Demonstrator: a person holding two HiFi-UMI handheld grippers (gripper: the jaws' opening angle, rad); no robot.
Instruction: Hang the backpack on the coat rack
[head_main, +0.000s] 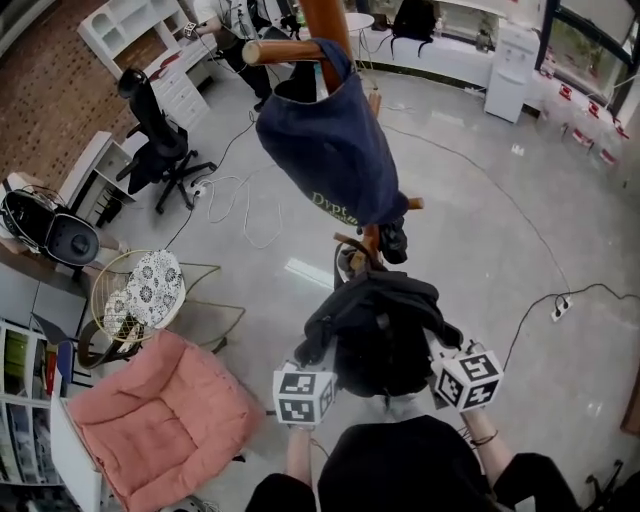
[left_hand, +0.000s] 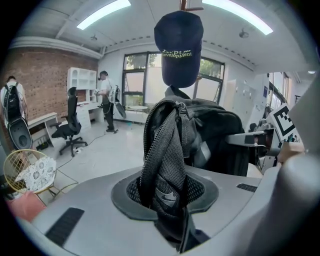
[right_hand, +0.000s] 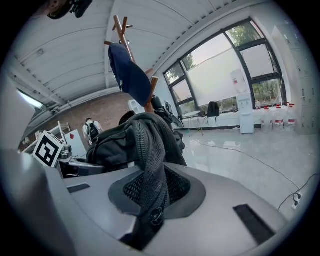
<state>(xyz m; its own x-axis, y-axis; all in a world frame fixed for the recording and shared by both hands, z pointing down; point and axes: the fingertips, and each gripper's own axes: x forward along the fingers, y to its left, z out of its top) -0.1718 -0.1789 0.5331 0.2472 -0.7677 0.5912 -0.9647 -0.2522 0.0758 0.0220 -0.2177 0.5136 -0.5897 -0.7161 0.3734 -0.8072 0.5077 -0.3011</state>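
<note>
I hold the black backpack (head_main: 385, 335) up between both grippers, just in front of the wooden coat rack (head_main: 326, 25). My left gripper (head_main: 322, 358) is shut on a black mesh shoulder strap (left_hand: 165, 165) that rises from its jaws. My right gripper (head_main: 443, 352) is shut on the other mesh strap (right_hand: 150, 165). The backpack's body (left_hand: 215, 135) hangs between the two grippers. A navy cloth bag (head_main: 330, 150) with pale lettering hangs from an upper peg of the rack, above the backpack. In the right gripper view the rack (right_hand: 122, 27) stands behind the backpack (right_hand: 112, 140).
A pink cushioned seat (head_main: 160, 410) and a wire chair with a patterned cushion (head_main: 142, 290) stand at the left. A black office chair (head_main: 155, 135) is further back. Cables (head_main: 235, 200) and a power strip (head_main: 560, 308) lie on the glossy floor. A person (left_hand: 106, 100) stands by the far windows.
</note>
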